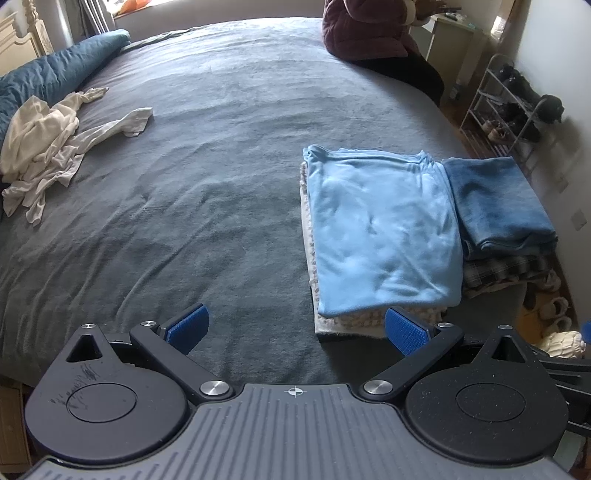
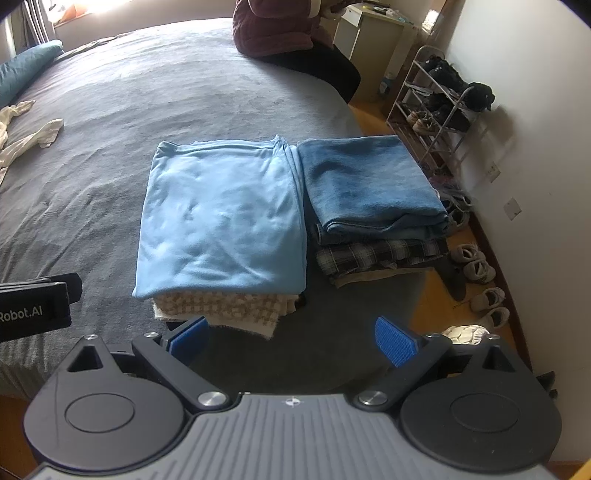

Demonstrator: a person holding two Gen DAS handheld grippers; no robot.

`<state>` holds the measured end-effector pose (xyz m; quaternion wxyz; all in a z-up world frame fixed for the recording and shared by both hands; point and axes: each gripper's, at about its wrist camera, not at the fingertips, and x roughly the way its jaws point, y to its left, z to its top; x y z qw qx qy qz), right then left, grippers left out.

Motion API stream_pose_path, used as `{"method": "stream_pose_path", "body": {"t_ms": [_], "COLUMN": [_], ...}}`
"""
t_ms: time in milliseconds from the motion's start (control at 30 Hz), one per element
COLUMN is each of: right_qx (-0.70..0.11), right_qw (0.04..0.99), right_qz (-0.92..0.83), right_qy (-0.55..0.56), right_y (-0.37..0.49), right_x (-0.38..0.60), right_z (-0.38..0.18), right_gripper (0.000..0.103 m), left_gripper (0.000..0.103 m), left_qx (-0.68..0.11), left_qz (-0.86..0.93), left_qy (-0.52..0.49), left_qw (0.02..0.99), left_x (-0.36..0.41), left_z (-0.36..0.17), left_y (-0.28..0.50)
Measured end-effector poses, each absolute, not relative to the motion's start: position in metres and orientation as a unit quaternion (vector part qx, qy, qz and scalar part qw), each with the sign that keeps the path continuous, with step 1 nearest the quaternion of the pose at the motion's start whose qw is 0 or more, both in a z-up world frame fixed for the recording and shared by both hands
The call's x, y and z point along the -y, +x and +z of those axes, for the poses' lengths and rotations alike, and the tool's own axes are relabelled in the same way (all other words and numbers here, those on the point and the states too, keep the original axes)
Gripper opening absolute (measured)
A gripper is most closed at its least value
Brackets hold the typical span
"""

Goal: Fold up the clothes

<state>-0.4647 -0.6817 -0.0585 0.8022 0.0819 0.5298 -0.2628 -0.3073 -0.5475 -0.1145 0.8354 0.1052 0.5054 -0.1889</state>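
A folded light blue garment [image 1: 380, 225] [image 2: 221, 218] lies on top of a beige checked one [image 2: 221, 308] on the grey bed [image 1: 184, 206]. Right of it is a second stack: folded blue denim [image 1: 498, 199] [image 2: 365, 184] over plaid cloth [image 2: 380, 254]. A crumpled white garment [image 1: 48, 147] [image 2: 29, 138] lies at the bed's far left. My left gripper [image 1: 295, 328] is open and empty, just in front of the light blue stack. My right gripper [image 2: 291, 339] is open and empty, above the bed edge in front of both stacks.
A person in a maroon jacket [image 1: 365, 29] [image 2: 280, 26] sits on the bed's far edge. A blue pillow [image 1: 55, 70] lies at the far left. A shoe rack [image 2: 436, 103] stands against the right wall, with shoes [image 2: 476, 269] on the floor. The left gripper's body [image 2: 33, 306] shows at the left of the right wrist view.
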Motion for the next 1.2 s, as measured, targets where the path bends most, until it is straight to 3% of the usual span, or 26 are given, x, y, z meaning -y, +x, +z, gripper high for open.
{"method": "stream_pose_path", "body": {"t_ms": [1200], "right_qx": [-0.528], "right_qw": [0.803], "right_qz": [-0.265], "right_qy": [0.079], "right_y": [-0.4645], "right_x": [0.6798], "right_z": [-0.0558], "right_gripper": [0.099], "left_gripper": [0.103], "left_qx": [-0.511], "left_qz": [-0.183], "left_qy": [0.101], "left_qw": [0.834], "left_x": [0.5432], "left_z": [-0.1146], "left_y": [-0.3096]}}
